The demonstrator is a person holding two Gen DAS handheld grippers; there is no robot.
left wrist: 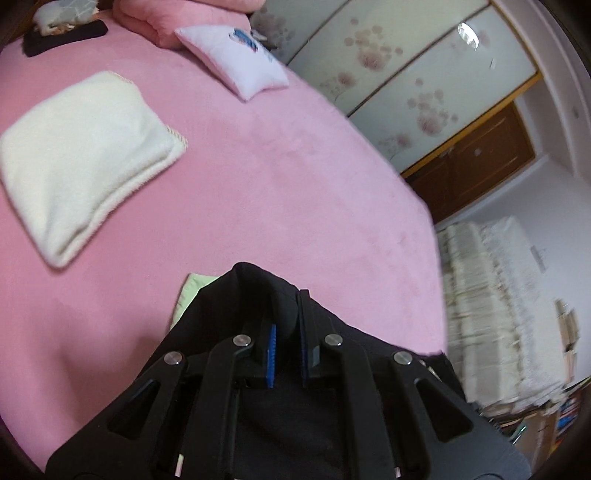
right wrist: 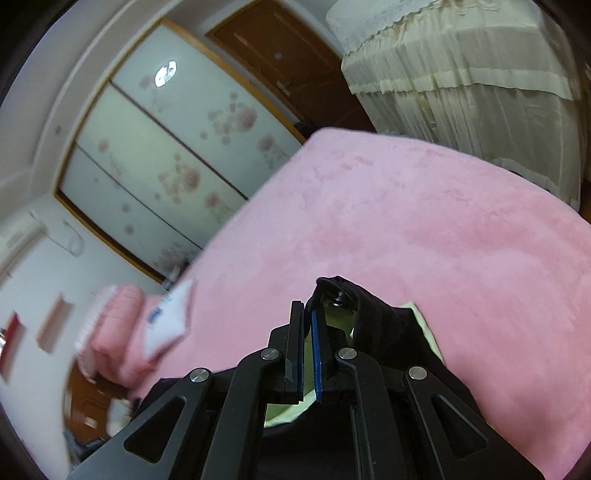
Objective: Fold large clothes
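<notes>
A black garment hangs from my left gripper, whose blue-padded jaws are shut on a fold of its edge, lifted above the pink bed. My right gripper is shut on another edge of the same black garment, near a metal snap button. A pale green cloth lies under the black garment and also shows in the right wrist view.
A folded cream blanket lies on the bed at left, a white cushion and pink folded bedding at the far end. Floral wardrobe doors and a cream lace-covered piece of furniture stand beside the bed.
</notes>
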